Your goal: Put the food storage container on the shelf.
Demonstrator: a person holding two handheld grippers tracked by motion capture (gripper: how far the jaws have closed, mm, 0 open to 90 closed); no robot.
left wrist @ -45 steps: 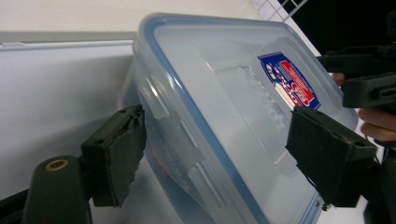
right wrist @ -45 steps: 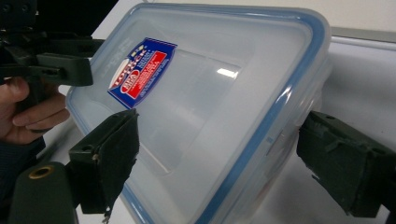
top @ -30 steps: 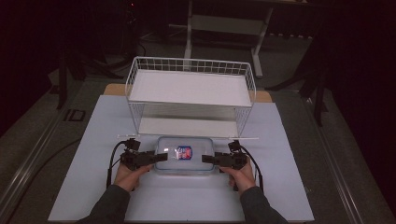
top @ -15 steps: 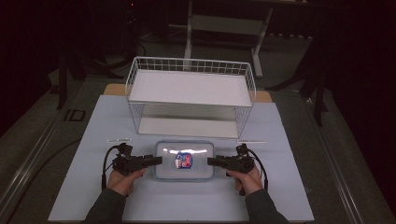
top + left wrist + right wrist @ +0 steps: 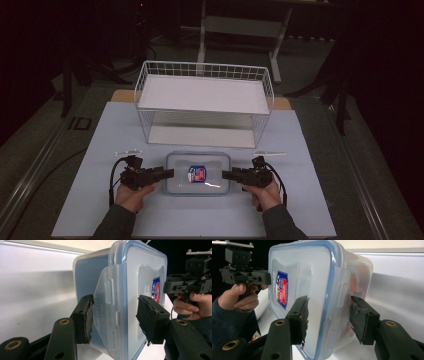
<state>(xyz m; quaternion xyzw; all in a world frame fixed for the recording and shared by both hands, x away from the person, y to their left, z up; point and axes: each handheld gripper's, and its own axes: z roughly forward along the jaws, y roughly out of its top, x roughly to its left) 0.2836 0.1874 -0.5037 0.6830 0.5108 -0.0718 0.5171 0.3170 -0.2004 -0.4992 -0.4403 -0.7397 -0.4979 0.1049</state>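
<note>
We note both tongs, left tongs (image 5: 169, 173) and right tongs (image 5: 226, 174), clamped on the short ends of the lidded container (image 5: 198, 173) just before the wire rack (image 5: 205, 102); uneven lifting could pop its latches or tilt it loose

white wire basket (image 5: 204, 102) stands on pale mat (image 5: 90, 175).

Pale blue-white table (image 5: 320, 200), matte, running nearly edge to edge under the high view. Sitting directly on it: a white wire rack (image 5: 204, 102) toward the far side (two solid white shelves inside), a clear plastic box with a blue-rimmed lid (image 5: 198, 173) just in front of that rack, and two thin white strips (image 5: 128, 152) (image 5: 269, 153) flanking the box's far corners.
</note>
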